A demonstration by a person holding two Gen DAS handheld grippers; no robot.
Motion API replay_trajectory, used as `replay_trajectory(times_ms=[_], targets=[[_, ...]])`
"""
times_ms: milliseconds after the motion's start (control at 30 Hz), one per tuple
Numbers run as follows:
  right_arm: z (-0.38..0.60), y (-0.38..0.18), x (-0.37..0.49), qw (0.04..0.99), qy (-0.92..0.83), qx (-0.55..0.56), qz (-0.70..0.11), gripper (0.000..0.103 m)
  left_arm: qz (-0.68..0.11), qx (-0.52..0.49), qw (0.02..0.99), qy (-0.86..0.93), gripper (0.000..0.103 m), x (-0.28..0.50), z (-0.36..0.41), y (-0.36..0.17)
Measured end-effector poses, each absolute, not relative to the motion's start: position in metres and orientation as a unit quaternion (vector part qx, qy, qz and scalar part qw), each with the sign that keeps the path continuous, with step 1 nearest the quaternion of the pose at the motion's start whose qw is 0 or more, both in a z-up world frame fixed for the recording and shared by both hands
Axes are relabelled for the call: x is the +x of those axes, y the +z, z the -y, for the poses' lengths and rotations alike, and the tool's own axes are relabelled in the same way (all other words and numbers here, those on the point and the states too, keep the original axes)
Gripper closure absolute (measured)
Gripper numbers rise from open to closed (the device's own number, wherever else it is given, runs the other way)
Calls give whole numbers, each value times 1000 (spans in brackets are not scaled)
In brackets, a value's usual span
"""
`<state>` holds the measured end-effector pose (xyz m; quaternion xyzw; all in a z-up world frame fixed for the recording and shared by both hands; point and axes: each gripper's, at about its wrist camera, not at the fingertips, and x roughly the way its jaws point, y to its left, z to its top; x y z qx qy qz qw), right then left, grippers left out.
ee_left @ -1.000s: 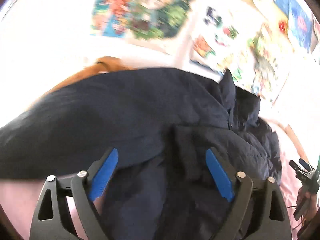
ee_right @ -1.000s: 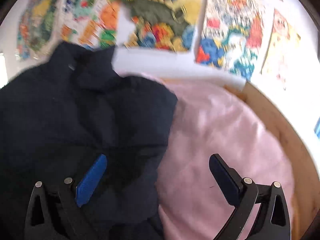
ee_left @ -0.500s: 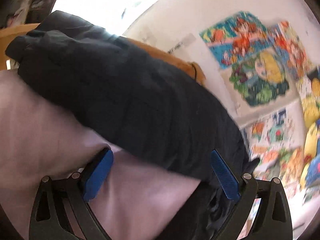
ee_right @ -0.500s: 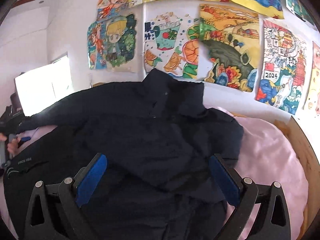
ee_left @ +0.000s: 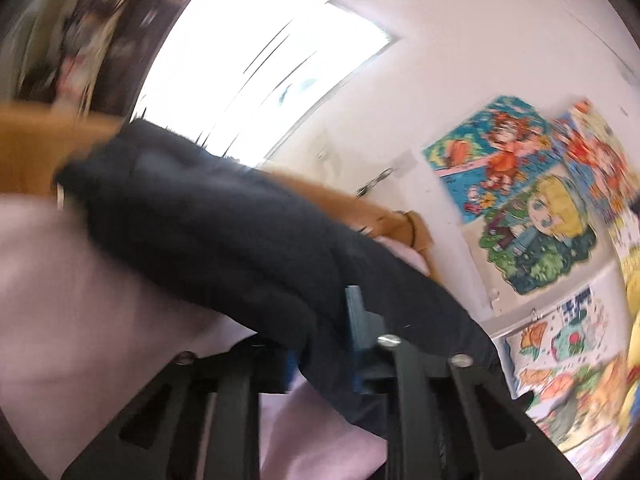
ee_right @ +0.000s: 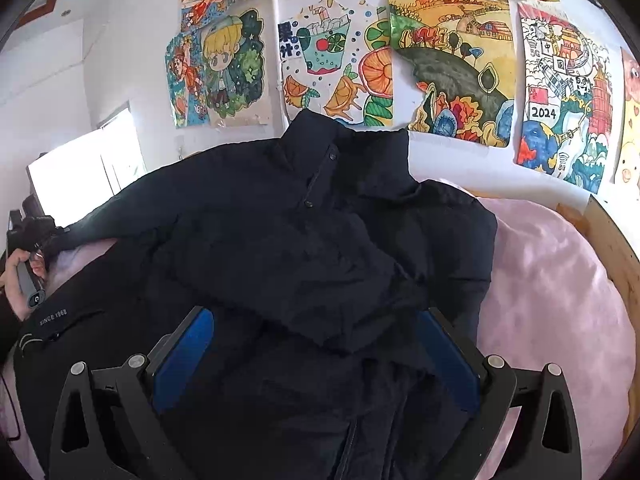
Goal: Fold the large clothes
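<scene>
A large dark navy padded jacket (ee_right: 304, 248) lies face up on a pink bed sheet (ee_right: 560, 280), collar toward the wall. Its right sleeve is folded across the chest. My right gripper (ee_right: 316, 356) is open and hovers above the jacket's lower front, holding nothing. In the left wrist view my left gripper (ee_left: 324, 344) is shut on the jacket's left sleeve (ee_left: 208, 232), which stretches away toward the upper left over the sheet (ee_left: 80, 300). In the right wrist view the left gripper (ee_right: 28, 240) shows at the far left edge, held by a hand.
A wooden bed frame (ee_right: 616, 256) runs along the right side and also shows in the left wrist view (ee_left: 24, 148). Colourful drawings (ee_right: 448, 64) cover the wall behind the bed. A bright window (ee_left: 260, 64) is on the left.
My left gripper has closed on the sleeve; it was open half a second ago. The right gripper pulled back and turned left, so the whole jacket now fills its view.
</scene>
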<state>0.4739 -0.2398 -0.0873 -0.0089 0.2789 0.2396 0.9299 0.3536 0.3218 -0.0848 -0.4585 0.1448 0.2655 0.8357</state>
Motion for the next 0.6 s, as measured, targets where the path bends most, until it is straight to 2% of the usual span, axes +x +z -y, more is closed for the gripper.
replay_trajectory(times_ms=[67, 167, 400, 600], targets=[[242, -88, 474, 930, 238, -8, -281, 0, -133, -412, 862, 263, 95, 359, -306, -63], [247, -90, 477, 930, 232, 1, -284, 0, -107, -332, 904, 246, 98, 372, -280, -23], [273, -91, 484, 932, 218, 52, -284, 0, -54, -119, 980, 150, 99, 421, -173, 65], [314, -92, 494, 931, 191, 125, -285, 0, -72, 29, 996, 43, 99, 475, -67, 94]])
